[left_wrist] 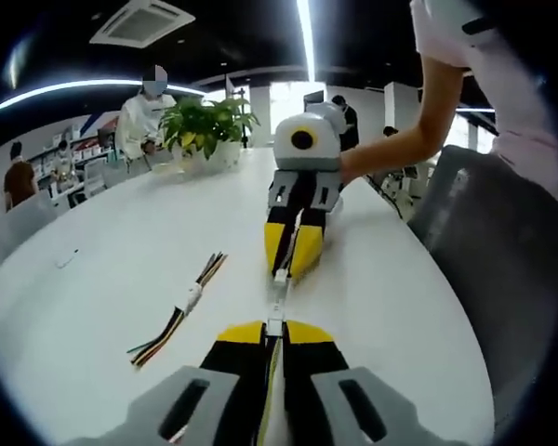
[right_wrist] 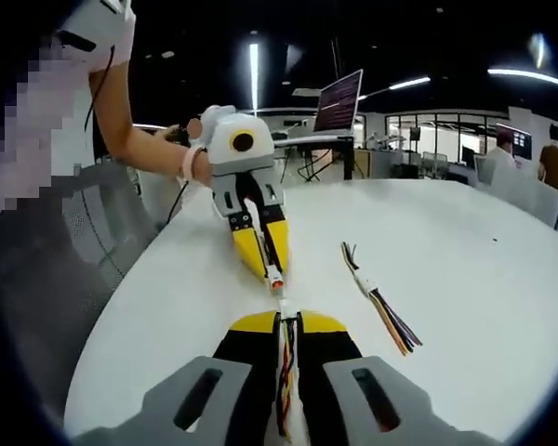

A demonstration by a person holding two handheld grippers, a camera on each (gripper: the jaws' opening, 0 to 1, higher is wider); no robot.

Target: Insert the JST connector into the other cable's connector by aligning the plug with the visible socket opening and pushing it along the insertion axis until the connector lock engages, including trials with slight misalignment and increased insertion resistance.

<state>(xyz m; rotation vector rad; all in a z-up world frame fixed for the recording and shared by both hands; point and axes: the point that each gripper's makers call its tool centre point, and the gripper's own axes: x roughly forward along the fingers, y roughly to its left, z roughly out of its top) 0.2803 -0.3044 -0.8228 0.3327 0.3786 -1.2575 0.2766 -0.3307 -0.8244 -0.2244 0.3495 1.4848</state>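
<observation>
My left yellow-and-black claw (left_wrist: 275, 336) and right claw (right_wrist: 287, 325), each clamped on a small white JST connector's cable, face tip-to-tip over the white worktop (left_wrist: 112, 251), connectors (left_wrist: 277, 299) nearly collinear.

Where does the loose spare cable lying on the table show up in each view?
Left gripper view: spare cable lies lower left of centre, left of both grippers.
Right gripper view: spare cable lies right of centre, right of both grippers.
Shared landmark: the white table.
</observation>
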